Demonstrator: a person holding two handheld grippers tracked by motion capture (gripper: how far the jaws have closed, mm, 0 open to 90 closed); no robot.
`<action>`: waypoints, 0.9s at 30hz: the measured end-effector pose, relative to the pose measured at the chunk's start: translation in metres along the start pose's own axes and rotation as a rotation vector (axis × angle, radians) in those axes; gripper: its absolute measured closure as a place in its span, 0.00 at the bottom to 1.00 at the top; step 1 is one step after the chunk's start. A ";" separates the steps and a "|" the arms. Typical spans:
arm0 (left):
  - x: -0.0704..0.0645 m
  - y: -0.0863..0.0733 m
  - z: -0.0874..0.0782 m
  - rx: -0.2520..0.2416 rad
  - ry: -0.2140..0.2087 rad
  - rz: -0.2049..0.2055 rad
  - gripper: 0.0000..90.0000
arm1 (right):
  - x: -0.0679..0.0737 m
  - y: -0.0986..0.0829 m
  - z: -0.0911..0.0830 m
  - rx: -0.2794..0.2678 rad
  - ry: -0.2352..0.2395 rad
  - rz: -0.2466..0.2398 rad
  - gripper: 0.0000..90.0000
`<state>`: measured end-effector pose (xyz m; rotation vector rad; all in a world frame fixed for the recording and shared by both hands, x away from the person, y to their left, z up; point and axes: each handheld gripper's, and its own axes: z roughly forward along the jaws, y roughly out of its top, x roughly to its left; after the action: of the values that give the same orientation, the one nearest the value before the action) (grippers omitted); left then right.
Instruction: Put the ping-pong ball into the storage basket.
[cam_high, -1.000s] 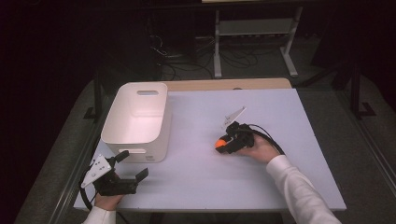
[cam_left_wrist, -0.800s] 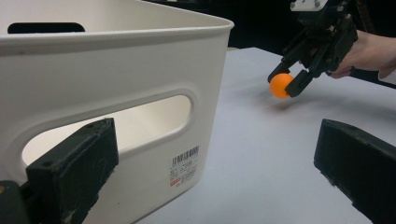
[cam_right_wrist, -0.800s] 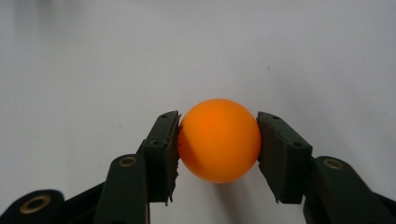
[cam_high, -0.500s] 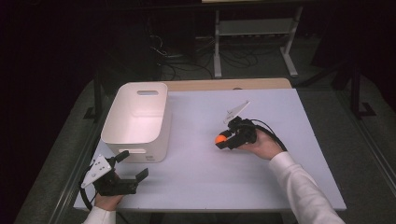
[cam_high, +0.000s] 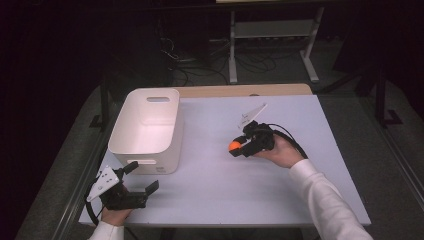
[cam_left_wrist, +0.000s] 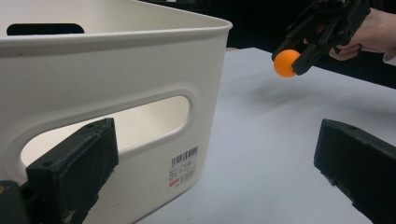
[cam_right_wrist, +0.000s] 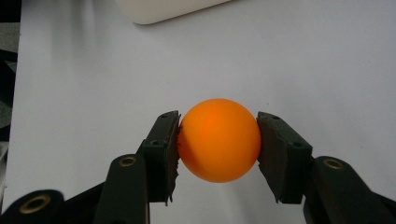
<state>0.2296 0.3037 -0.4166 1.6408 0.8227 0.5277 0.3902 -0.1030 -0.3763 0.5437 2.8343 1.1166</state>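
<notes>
Lifted higher, right gripper (cam_high: 235, 148) clamps orange ball (cam_high: 233, 146) between both jaws.

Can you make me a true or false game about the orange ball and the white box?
1. The right hand-held gripper holds the orange ball. True.
2. The ball lies inside the white bin. False: it is held above the table, to the right of the bin.
3. The left hand-held gripper is squeezing the bin's wall. False: its jaws are spread wide and hold nothing.
4. The bin has a barcode sticker on its side. True.
5. The bin is full of toys. False: what shows of its inside is bare.
</notes>
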 end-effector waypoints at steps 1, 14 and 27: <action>0.000 0.000 0.000 0.000 0.000 0.001 0.00 | 0.000 0.001 0.000 -0.002 -0.001 -0.008 0.55; 0.000 0.000 0.000 -0.002 -0.001 0.001 0.00 | 0.004 0.017 -0.006 -0.012 0.001 -0.024 0.55; 0.000 0.000 0.000 -0.006 -0.001 -0.002 0.00 | 0.007 0.033 -0.014 -0.022 0.007 -0.043 0.55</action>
<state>0.2292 0.3036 -0.4164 1.6348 0.8206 0.5274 0.3913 -0.0874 -0.3431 0.4754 2.8217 1.1431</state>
